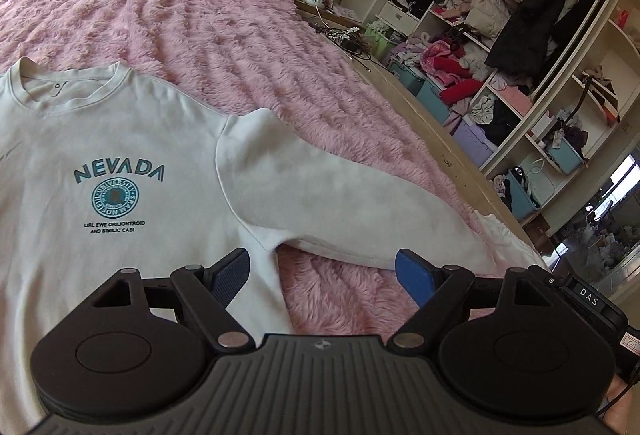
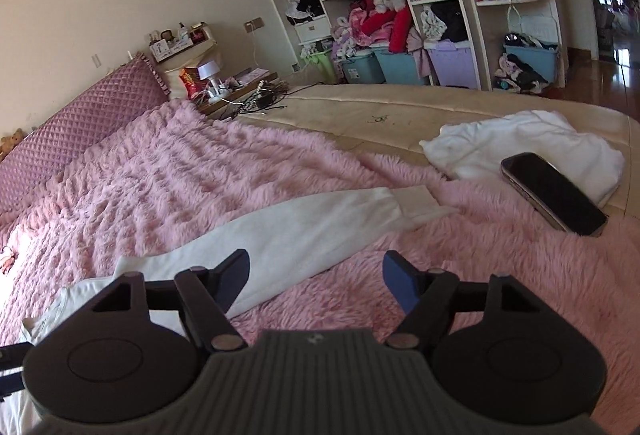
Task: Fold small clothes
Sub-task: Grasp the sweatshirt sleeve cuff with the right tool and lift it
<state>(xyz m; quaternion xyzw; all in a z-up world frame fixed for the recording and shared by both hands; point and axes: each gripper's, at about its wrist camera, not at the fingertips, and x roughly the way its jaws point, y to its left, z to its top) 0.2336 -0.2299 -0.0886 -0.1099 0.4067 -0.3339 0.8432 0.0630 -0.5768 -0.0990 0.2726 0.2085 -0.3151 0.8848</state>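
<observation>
Both tools are released: the left tool [image 1: 322, 273] hovers over the one white sweatshirt [image 1: 120, 155], cut off at the near left, the right tool [image 2: 316, 275] over its sleeve [image 2: 280, 231] on the pink bed [image 2: 180, 163]. Farther right lie one phone [image 2: 554, 193] and one crumpled white garment [image 2: 520, 143]

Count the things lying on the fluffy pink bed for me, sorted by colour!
White: 2, the Nevada sweatshirt and the folded white cloth
Black: 1, the phone
Total: 3
</observation>
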